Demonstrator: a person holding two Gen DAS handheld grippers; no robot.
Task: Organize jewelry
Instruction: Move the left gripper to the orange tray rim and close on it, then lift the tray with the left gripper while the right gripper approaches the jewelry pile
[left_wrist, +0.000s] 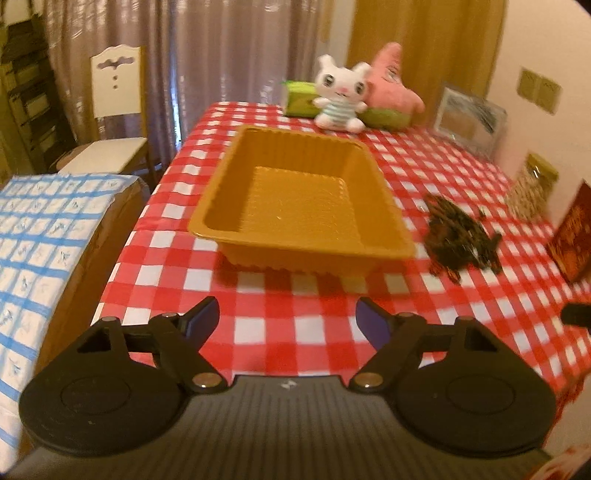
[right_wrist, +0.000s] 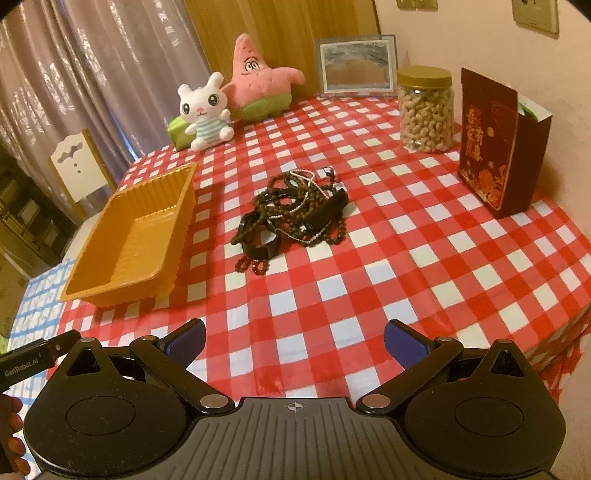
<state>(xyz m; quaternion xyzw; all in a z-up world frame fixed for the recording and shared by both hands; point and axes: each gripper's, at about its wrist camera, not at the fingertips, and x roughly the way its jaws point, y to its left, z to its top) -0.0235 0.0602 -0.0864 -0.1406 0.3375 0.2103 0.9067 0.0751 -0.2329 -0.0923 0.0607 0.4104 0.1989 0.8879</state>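
Note:
A tangled pile of dark bead bracelets, chains and black bands (right_wrist: 293, 210) lies on the red-checked tablecloth; it shows blurred in the left wrist view (left_wrist: 460, 234). An empty gold plastic tray (left_wrist: 299, 199) stands left of the pile, also in the right wrist view (right_wrist: 136, 236). My left gripper (left_wrist: 288, 319) is open and empty, hovering before the tray's near side. My right gripper (right_wrist: 295, 341) is open and empty, well short of the pile.
At the back stand a white bunny plush (right_wrist: 205, 112), a pink star plush (right_wrist: 258, 79), a picture frame (right_wrist: 356, 64), a jar of nuts (right_wrist: 424, 110) and a dark red box (right_wrist: 495, 147). A chair (left_wrist: 114, 110) and a blue-checked surface (left_wrist: 40, 240) lie left of the table.

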